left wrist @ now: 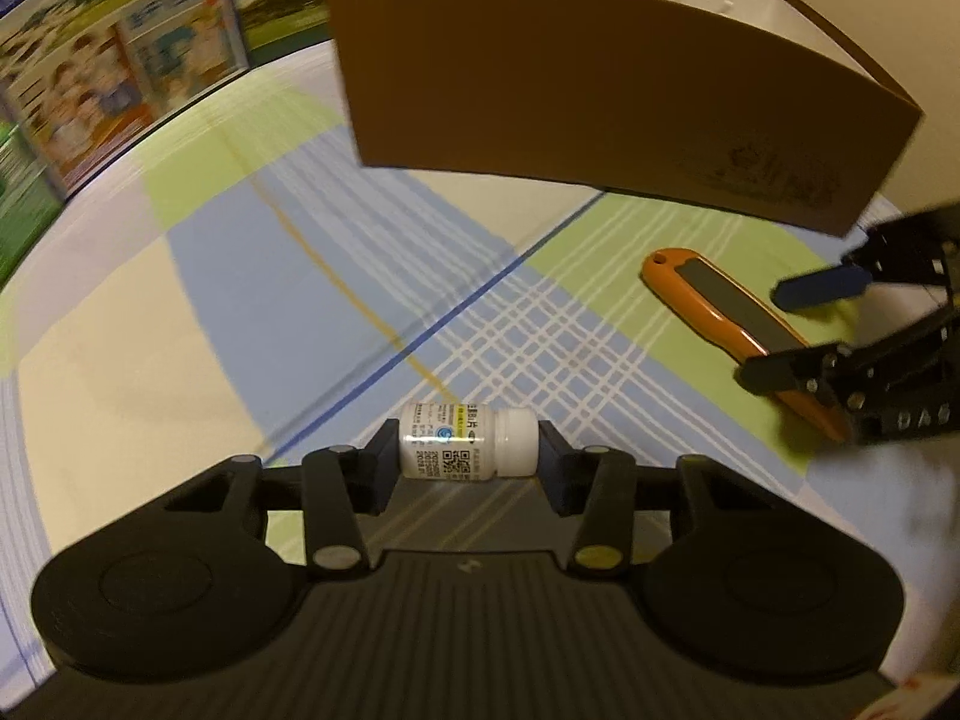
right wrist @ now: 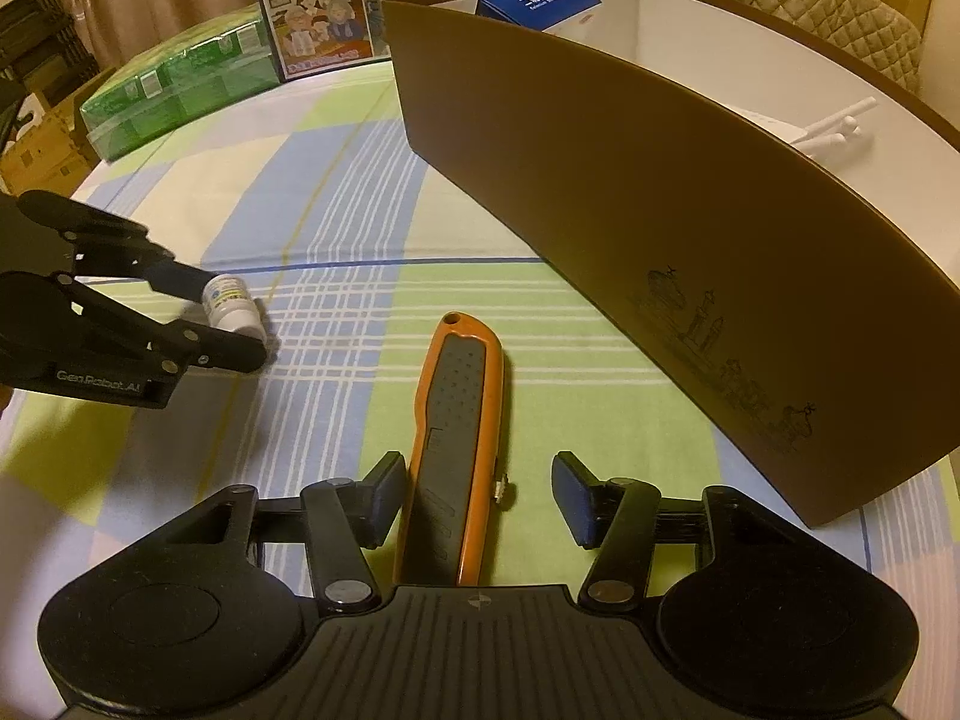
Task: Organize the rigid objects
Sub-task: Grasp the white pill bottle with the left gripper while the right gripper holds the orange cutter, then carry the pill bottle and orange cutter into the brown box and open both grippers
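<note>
The left hand-held gripper [left wrist: 468,450] clamps a small white bottle [left wrist: 467,443] lying on the checked cloth [left wrist: 240,300]. The right hand-held gripper [right wrist: 477,495] straddles the orange utility knife [right wrist: 459,420], jaws apart, beside the brown box [right wrist: 600,192].

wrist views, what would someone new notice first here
The orange utility knife lies on the plaid cloth between the right gripper's open fingers. To its left the left gripper clamps a small white bottle end to end, with a tall brown box standing behind.
</note>
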The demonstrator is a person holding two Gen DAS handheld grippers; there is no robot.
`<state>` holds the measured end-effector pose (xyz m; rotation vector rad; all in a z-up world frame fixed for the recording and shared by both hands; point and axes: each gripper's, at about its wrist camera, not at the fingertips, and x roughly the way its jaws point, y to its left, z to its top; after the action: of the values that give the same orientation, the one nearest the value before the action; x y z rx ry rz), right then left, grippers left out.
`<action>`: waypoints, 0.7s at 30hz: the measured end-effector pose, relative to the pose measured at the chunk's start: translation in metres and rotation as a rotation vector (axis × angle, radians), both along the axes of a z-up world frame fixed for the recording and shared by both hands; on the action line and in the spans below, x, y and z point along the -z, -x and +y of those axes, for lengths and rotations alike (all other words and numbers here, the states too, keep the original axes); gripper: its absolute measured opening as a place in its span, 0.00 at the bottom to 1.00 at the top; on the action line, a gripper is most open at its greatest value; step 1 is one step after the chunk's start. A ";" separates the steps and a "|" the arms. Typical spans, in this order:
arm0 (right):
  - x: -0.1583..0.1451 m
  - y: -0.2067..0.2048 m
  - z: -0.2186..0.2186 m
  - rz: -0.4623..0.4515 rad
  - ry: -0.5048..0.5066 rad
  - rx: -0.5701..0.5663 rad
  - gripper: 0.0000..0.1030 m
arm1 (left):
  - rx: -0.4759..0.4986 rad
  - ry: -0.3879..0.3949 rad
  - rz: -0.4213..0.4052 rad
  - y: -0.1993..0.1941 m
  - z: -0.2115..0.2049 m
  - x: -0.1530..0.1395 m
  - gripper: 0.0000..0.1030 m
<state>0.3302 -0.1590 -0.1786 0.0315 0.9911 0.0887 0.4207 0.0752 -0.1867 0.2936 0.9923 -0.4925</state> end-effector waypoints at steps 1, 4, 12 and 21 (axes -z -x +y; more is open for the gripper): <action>0.000 0.000 0.002 -0.001 0.009 0.004 0.50 | -0.027 0.004 0.006 0.002 0.001 -0.001 0.41; 0.002 0.002 0.011 -0.002 0.067 0.008 0.50 | -0.119 0.009 0.033 0.011 0.003 -0.004 0.41; 0.004 0.008 0.015 -0.020 0.077 0.054 0.50 | -0.237 0.004 0.089 0.036 0.007 -0.006 0.41; 0.003 0.010 0.025 -0.024 0.084 0.046 0.32 | -0.270 -0.016 0.090 0.043 0.005 -0.006 0.41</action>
<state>0.3206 -0.1345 -0.1814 -0.0235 0.9685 0.0057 0.3781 0.0803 -0.1807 0.1495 1.1053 -0.2535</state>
